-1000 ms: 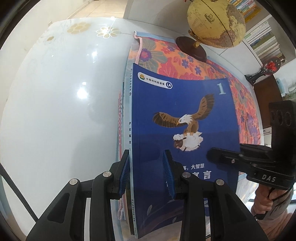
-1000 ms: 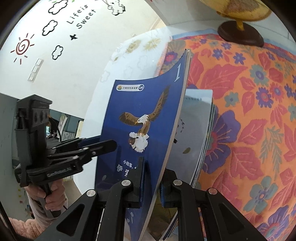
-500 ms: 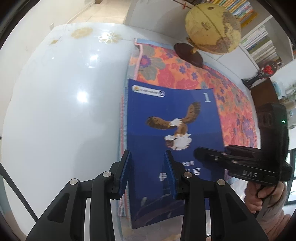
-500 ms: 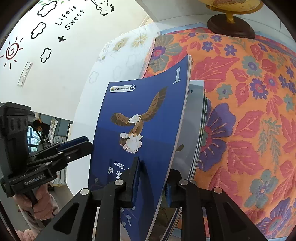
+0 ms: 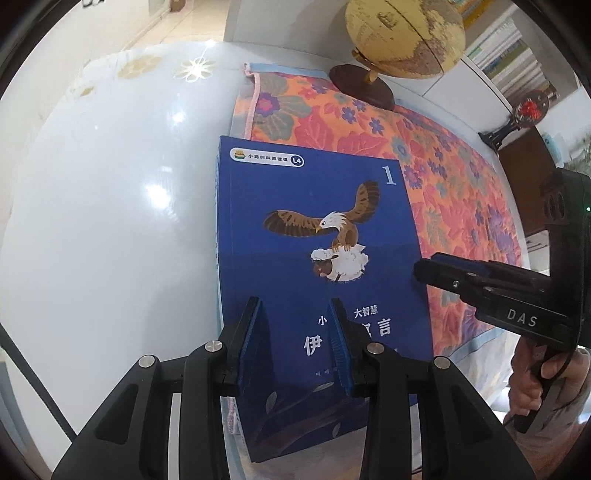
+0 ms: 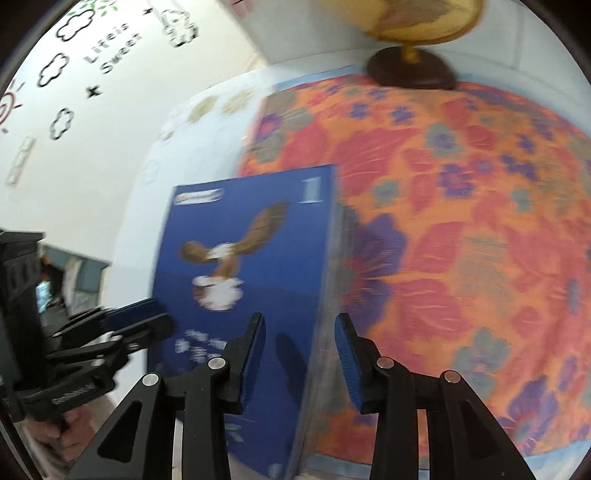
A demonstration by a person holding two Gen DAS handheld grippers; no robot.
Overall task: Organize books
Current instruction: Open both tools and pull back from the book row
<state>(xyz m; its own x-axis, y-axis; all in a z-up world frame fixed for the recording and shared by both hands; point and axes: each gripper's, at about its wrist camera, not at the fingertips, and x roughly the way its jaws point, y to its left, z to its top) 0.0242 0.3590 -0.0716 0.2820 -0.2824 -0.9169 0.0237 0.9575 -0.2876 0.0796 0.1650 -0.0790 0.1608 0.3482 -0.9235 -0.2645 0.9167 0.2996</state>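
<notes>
A blue book point(image 5: 314, 229) with an eagle and a sheep on its cover lies flat on a stack of books, at the left edge of the floral cloth point(image 5: 424, 147). My left gripper point(image 5: 295, 343) hovers over the near half of the cover, open, with nothing between its pads. My right gripper point(image 6: 299, 354) has its jaws opening. The blurred book's point(image 6: 251, 240) right edge shows below the gap, and the pads do not press on it. In the left wrist view the right gripper point(image 5: 428, 266) points at the book's right edge. The left gripper point(image 6: 147, 321) stays at the book's left side.
A globe point(image 5: 406, 33) on a dark wooden base point(image 5: 362, 86) stands at the far end of the cloth. Left of the cloth is the glossy white table point(image 5: 110, 221). Bookshelves point(image 5: 517, 62) and a red ornament point(image 5: 528, 110) are at the back right.
The book, held bent up by the right gripper a second ago, now lies flat on the stack. The right jaws have spread and let it go. The left gripper has barely moved.
</notes>
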